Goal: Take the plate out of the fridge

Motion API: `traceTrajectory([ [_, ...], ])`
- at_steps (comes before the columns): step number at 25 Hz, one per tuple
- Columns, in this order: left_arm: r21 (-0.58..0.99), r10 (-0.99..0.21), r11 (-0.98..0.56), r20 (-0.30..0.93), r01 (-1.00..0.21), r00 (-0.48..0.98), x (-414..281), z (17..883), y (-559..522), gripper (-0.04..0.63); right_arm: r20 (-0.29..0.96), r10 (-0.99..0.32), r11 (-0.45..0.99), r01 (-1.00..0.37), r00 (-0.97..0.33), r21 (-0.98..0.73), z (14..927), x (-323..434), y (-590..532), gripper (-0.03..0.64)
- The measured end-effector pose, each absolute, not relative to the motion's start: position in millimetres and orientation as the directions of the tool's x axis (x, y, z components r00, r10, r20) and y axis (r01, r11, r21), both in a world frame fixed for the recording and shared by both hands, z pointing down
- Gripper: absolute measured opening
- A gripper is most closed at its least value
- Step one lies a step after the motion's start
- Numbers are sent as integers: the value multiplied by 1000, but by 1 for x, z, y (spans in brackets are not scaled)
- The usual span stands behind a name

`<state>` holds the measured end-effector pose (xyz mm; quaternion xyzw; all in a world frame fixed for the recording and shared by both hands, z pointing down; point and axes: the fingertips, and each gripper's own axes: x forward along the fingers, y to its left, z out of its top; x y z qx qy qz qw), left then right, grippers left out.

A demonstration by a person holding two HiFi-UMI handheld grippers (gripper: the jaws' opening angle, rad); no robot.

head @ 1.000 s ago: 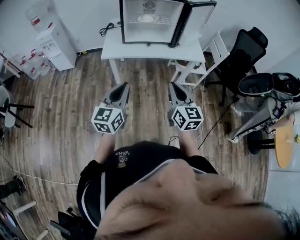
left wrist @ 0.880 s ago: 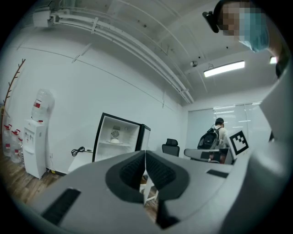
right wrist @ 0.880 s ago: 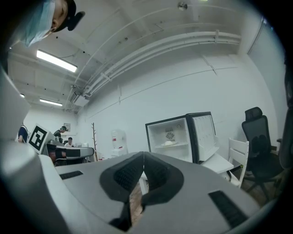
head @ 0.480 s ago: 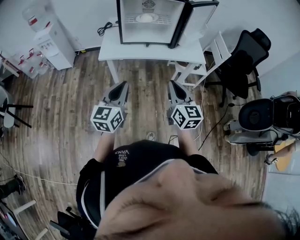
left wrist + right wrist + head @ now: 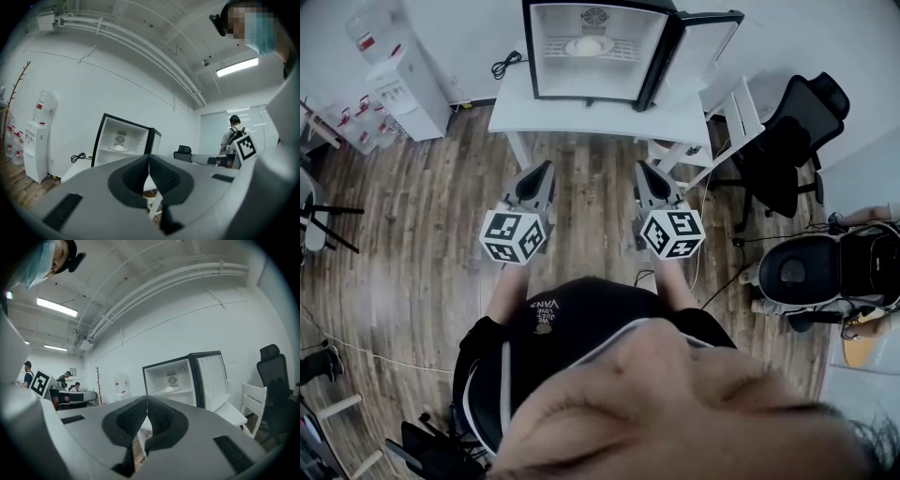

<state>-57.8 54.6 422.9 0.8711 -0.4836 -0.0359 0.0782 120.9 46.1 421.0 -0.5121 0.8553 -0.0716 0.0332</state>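
Fridge point(image 5: 551, 56) stands on table point(image 5: 581, 114) by the far wall, door point(image 5: 705, 42) open to its right. Plate point(image 5: 588, 44) sits on the shelf inside. Water dispenser point(image 5: 411, 89) is left of the table, office chair point(image 5: 787, 131) right. Left gripper point(image 5: 546, 167) and right gripper point(image 5: 643, 168) are side by side, well short of the table.

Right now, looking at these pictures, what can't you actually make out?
- Plate inside the fridge: too small in the head view to tell whether anything lies on it.
- Fridge's bottom part: covered by the left tongs in the left gripper view.
- The person's hands: hidden behind the marker cubes in the head view.
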Motion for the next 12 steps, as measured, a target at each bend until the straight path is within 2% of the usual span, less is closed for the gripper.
traceTrajectory([
  [12, 166, -875, -470, 38, -867, 482, -22, 431, 17, 17, 28, -848, 518, -840, -529, -164, 429, 154, -3, 12],
])
